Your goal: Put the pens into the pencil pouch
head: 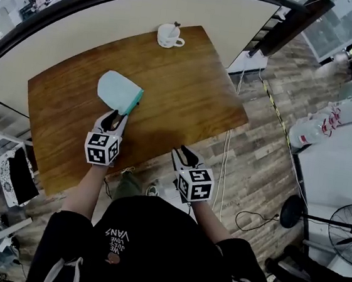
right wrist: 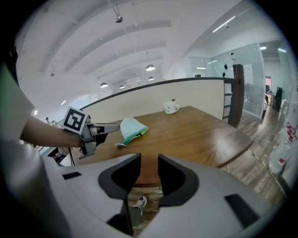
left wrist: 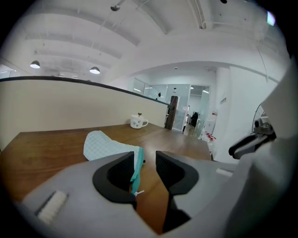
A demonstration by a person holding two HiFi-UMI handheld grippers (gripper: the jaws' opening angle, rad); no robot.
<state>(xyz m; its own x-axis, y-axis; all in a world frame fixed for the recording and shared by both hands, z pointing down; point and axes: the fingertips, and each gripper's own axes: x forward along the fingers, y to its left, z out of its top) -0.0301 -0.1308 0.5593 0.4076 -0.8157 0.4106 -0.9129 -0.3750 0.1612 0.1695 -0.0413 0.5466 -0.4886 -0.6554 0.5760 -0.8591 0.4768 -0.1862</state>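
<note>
A pale mint pencil pouch (head: 118,91) with a green zipper edge lies on the wooden table (head: 188,88), left of centre. My left gripper (head: 111,121) is at the pouch's near end. In the left gripper view its jaws stand apart, with the zipper edge (left wrist: 137,163) and its pull tab lying loose between them, close to the left jaw. The pads do not press on it. My right gripper (head: 183,152) hovers open off the table's front edge with nothing in it (right wrist: 149,160). In the right gripper view the pouch (right wrist: 131,126) lies beyond the left gripper (right wrist: 111,127). No pen shows in any view.
A white mug (head: 169,36) stands at the table's far edge, by a curved cream partition (head: 179,5). Cables (head: 228,156) and a shoe (right wrist: 139,202) lie on the wood floor below the table's front edge. A standing fan (head: 349,229) is at the far right.
</note>
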